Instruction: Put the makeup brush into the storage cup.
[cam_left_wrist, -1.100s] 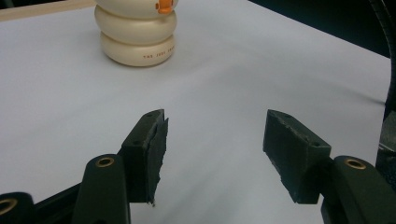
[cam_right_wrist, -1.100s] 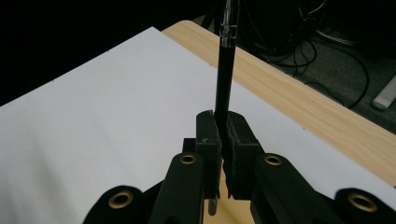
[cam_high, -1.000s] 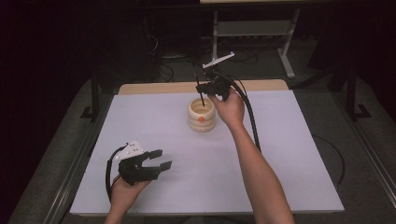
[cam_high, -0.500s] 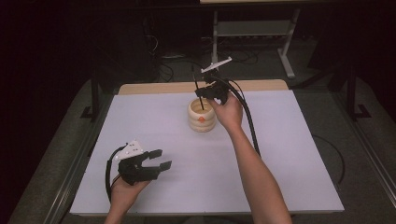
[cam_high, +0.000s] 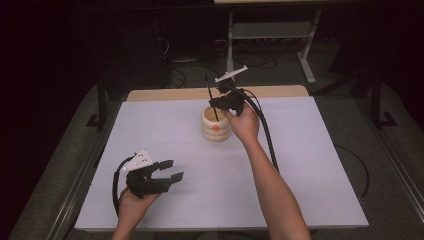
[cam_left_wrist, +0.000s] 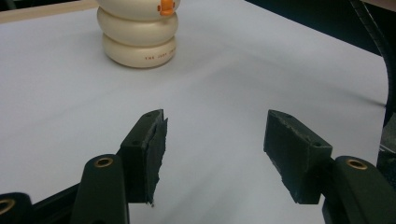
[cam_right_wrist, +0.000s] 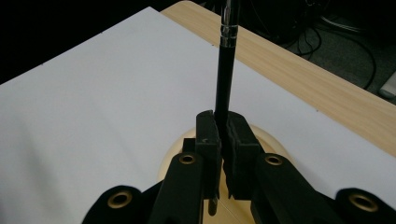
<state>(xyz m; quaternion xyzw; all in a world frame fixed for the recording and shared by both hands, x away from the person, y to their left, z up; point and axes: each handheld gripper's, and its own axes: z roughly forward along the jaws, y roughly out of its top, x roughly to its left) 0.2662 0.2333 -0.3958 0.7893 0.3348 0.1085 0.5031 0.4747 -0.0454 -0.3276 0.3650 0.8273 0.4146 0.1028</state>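
A cream ribbed holder (cam_high: 216, 127) with an orange dot stands on the white table sheet (cam_high: 300, 150); it also shows as stacked rings (cam_left_wrist: 138, 35) and as a pale rim (cam_right_wrist: 261, 137). A black pen (cam_high: 211, 97) stands nearly upright, its lower end inside the holder. My right gripper (cam_high: 220, 102) is shut on the black pen (cam_right_wrist: 225, 74) just above the holder's mouth. My left gripper (cam_high: 170, 170) rests low at the near left of the sheet, jaws wide apart, nothing between its pads (cam_left_wrist: 152, 144).
A wooden table edge (cam_high: 210, 93) runs along the back of the sheet. Beyond it the floor is dark, with cables and a metal stand (cam_high: 270, 35). A black cable (cam_high: 265, 135) trails along the right forearm.
The right gripper with the pen has lifted slightly above the holder. The left gripper has stayed put.
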